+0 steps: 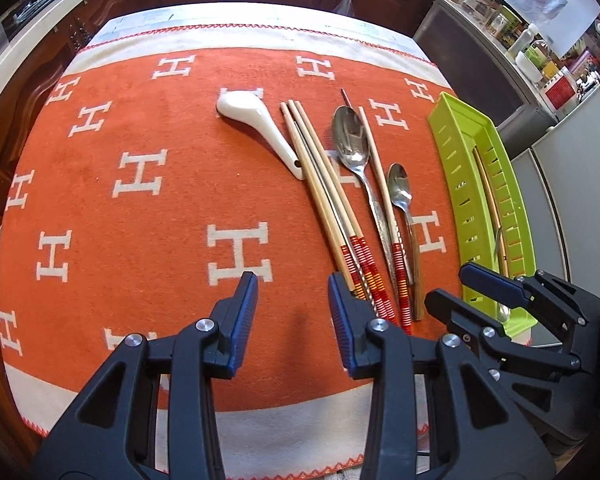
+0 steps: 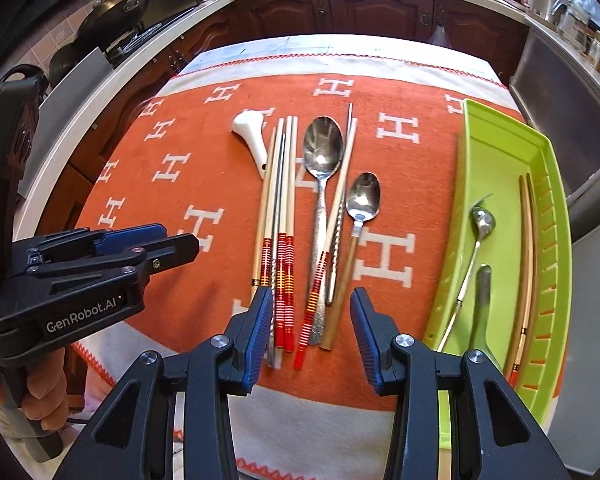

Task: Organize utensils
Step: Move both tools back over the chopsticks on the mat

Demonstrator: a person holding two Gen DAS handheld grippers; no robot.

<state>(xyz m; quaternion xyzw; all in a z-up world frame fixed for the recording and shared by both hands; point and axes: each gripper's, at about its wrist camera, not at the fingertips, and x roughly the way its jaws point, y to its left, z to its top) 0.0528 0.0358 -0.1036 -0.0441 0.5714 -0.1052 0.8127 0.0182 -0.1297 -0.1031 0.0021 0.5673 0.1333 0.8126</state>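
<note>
While both the left gripper [image 1: 293, 294] and right gripper [image 2: 311, 310] hang released, chopsticks [image 2: 279, 216] and spoons [image 2: 323, 152] lie beside the green tray [image 2: 496, 152].

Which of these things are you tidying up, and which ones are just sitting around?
For tidying:
- white ceramic spoon
- chopsticks
- big metal spoon
- small metal spoon
- green tray, already holding a few utensils

Just sitting around:
- orange cloth
- jars on the counter
- pans on the stove

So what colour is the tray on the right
Lime green tray, clearest in the right wrist view.
</note>
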